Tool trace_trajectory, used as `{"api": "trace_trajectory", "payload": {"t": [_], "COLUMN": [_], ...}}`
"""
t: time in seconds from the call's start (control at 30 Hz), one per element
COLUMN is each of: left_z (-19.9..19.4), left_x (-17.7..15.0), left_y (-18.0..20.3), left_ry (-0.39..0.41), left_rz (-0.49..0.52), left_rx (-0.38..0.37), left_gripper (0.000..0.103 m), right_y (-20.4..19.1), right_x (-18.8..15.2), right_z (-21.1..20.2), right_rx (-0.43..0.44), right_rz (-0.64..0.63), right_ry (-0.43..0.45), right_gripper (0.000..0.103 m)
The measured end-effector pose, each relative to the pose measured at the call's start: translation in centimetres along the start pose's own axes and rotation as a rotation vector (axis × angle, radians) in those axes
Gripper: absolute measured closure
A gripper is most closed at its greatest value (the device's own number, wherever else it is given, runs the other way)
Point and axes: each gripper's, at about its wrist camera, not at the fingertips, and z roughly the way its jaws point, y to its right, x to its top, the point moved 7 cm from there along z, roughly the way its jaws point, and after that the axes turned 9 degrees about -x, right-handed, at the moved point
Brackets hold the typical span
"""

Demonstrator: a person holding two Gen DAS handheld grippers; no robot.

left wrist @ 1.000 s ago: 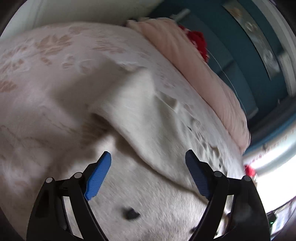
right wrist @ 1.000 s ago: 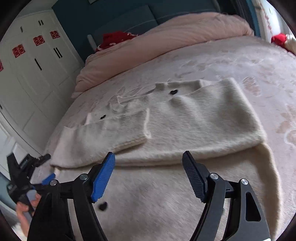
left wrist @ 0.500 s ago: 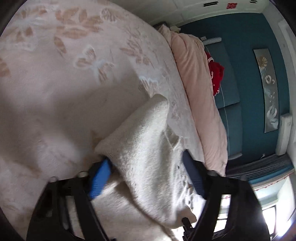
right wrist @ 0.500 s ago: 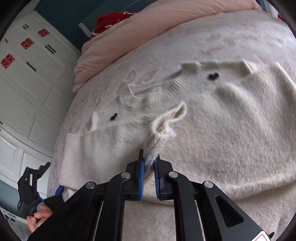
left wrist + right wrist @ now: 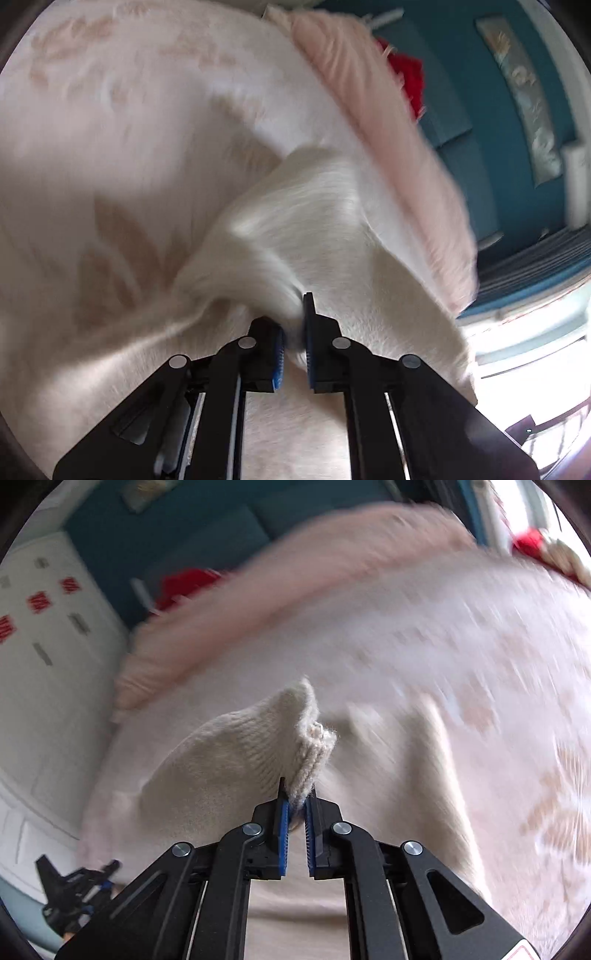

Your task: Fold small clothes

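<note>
Both clamped now, wide open a second ago: left gripper (image 5: pixel 293 325) pinching the cream fuzzy knitted sweater (image 5: pixel 332 229), right gripper (image 5: pixel 295 799) nipping its ribbed cuff (image 5: pixel 312 749). Lifted off the pale pink floral bedspread (image 5: pixel 92 129) toward twelve o'clock. Fold apparently starting.

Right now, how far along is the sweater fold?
Early. Done: both grips are made. In hand: left gripper is shut on the cream sweater; right gripper pinches its ribbed cuff, lifted off the bedspread. Left: lay the sleeve over, fold the body.
</note>
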Motion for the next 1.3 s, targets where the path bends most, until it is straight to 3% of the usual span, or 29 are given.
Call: {"api": "trace_trajectory", "payload": {"t": [0.1, 0.23, 0.33, 0.4, 0.47, 0.57, 0.6, 0.67, 0.7, 0.8, 0.9, 0.93, 1.0, 1.07, 1.17, 1.23, 1.3], "left_z": [0.7, -0.2, -1.7, -1.1, -0.7, -1.2, -1.1, -0.6, -0.8, -1.0, -1.0, -1.0, -0.8, -0.8, -0.7, -0.7, -0.8], "left_x": [-1.5, -1.0, 0.7, 1.1, 0.7, 0.7, 0.5, 0.0, 0.1, 0.0, 0.2, 0.1, -0.2, -0.5, -0.5, -0.6, -0.6], "left_y": [-1.3, -0.5, 0.0, -0.7, -1.3, -1.6, -2.0, -2.9, -2.6, -1.7, -2.0, -2.0, -2.0, -2.0, -1.9, -1.9, -1.9], "left_ry": [0.018, 0.036, 0.115, 0.092, 0.066, 0.09, 0.081, 0.064, 0.069, 0.062, 0.055, 0.054, 0.056, 0.07, 0.087, 0.098, 0.107], "left_rz": [-0.022, -0.012, -0.018, -0.015, -0.009, 0.025, 0.031, 0.058, 0.079, 0.14, 0.126, 0.137, 0.194, 0.23, 0.236, 0.242, 0.245], "left_rx": [0.014, 0.016, -0.004, 0.02, 0.046, 0.075, 0.086, 0.115, 0.122, 0.157, 0.137, 0.138, 0.155, 0.159, 0.132, 0.116, 0.098], "left_gripper": [0.095, 0.092, 0.09, 0.09, 0.091, 0.092, 0.092, 0.093, 0.093, 0.094, 0.093, 0.093, 0.093, 0.093, 0.091, 0.091, 0.09], "right_y": [3.4, 3.1, 1.8, 1.5, 1.7, 3.0, 4.0, 5.7, 6.2, 5.7, 4.6, 5.0, 5.9, 5.7, 4.2, 3.8, 3.9], "right_x": [-2.7, -2.2, -1.3, -1.2, -1.1, -0.5, -1.1, -3.5, -4.4, -3.3, -1.9, -2.3, -4.0, -3.5, -3.2, -2.2, -0.6], "right_z": [3.0, 3.0, 3.0, 3.2, 1.6, -1.7, -1.5, 2.0, 2.9, 1.1, -1.1, -0.6, 3.1, 3.2, 2.4, 2.0, 1.9], "right_rx": [-0.02, 0.05, 0.071, 0.061, 0.075, 0.12, 0.086, 0.006, 0.023, 0.05, 0.042, 0.021, -0.031, 0.001, 0.072, 0.063, 0.084], "right_rz": [0.047, 0.069, 0.035, 0.012, 0.022, 0.095, 0.093, 0.084, 0.103, 0.135, 0.084, 0.077, 0.057, 0.069, 0.072, 0.06, 0.087], "right_ry": [-0.089, -0.08, -0.068, -0.064, -0.006, 0.097, 0.1, -0.027, -0.045, 0.013, 0.122, 0.108, -0.019, -0.011, -0.059, -0.032, -0.001], "right_gripper": [0.097, 0.093, 0.087, 0.093, 0.096, 0.097, 0.097, 0.097, 0.098, 0.098, 0.098, 0.098, 0.099, 0.099, 0.085, 0.06, 0.047]}}
